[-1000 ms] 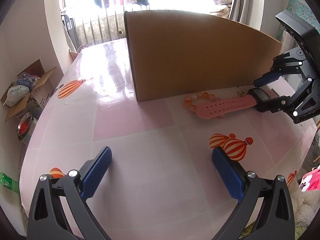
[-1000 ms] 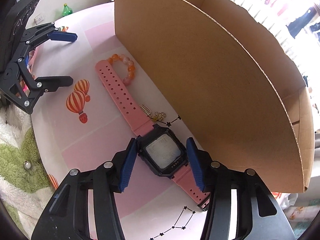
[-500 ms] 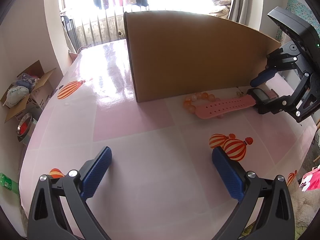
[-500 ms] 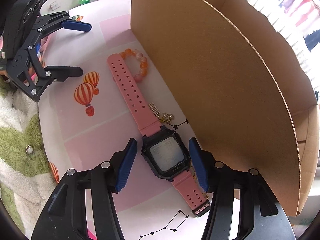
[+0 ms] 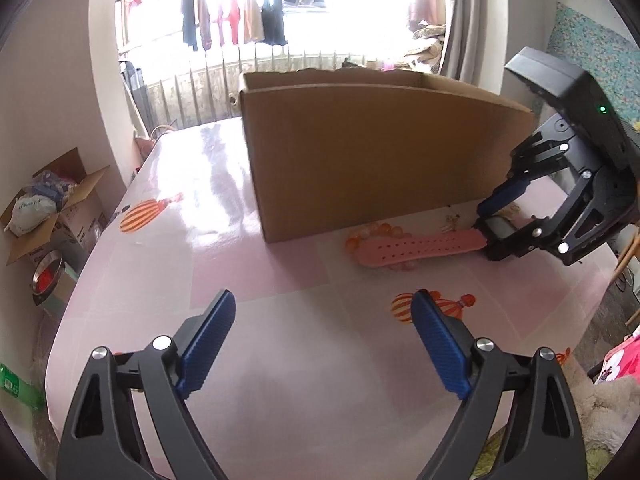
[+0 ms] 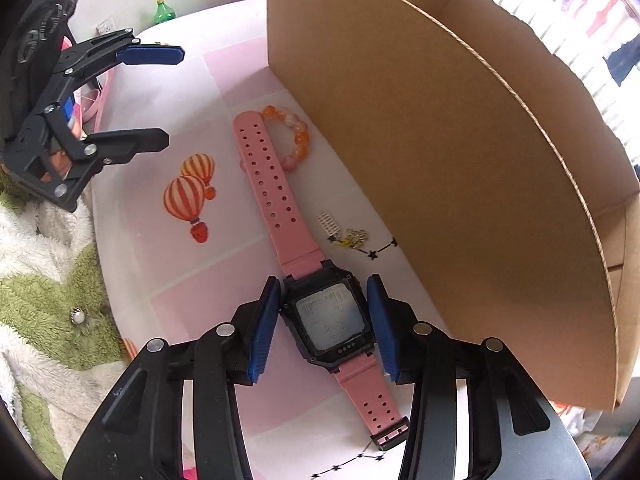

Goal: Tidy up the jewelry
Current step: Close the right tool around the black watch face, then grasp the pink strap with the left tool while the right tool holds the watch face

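Pink-strapped digital watch w/ black case (image 6: pixel 326 316) lies flat on pink desk (image 6: pixel 168 264) beside tall cardboard box (image 6: pixel 440 152). Right tongs (image 6: pixel 322 320) closing round case, not yet clamped; centre pads on case sides. Left tongs (image 5: pixel 322 344) empty, narrowing.

watch (image 6: pixel 280 216) on table (image 6: pixel 224 80), bracelet (image 6: pixel 296 136) betw watch & box (image 6: pixel 440 152)

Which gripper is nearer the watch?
Right. The right gripper straddles the watch face, jaws closing; the left gripper hovers apart, over bare table.
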A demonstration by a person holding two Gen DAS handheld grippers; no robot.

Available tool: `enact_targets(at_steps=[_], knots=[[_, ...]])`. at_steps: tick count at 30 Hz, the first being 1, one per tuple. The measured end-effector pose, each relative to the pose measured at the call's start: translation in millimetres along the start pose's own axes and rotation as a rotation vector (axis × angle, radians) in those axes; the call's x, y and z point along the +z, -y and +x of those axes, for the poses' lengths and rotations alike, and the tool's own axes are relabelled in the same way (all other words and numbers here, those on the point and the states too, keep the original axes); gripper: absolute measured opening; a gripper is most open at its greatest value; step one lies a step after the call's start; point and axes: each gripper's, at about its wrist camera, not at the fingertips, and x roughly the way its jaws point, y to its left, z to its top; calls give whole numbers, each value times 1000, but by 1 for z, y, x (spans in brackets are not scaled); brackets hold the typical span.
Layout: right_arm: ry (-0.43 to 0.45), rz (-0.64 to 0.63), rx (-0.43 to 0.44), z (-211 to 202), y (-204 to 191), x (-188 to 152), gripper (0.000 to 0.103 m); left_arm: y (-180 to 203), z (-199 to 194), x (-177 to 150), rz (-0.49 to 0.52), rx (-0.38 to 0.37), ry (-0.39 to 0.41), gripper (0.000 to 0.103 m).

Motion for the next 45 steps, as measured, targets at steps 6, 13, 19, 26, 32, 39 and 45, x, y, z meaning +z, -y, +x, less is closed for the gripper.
enact_targets(at_steps=[6, 13, 19, 26, 32, 39, 45], knots=[[31, 23, 22, 0, 5, -7, 41, 52, 4, 10, 248, -49, 13, 75], [71, 39, 49, -5, 18, -21, 41, 93, 28, 8, 469, -48, -22, 45], [121, 76, 115, 3, 39, -40, 41, 88, 45, 16, 506, -40, -59, 28], [187, 153, 210, 9, 72, -59, 41, 92, 53, 20, 567, -31, -69, 25], [227, 168, 280, 10, 91, -72, 41, 105, 49, 18, 625, -14, -94, 25], [266, 174, 360, 0, 104, -85, 40, 129, 52, 23, 651, 31, -118, 25], [303, 185, 357, -11, 106, -100, 40, 134, 50, 30, 626, -9, -144, 16]])
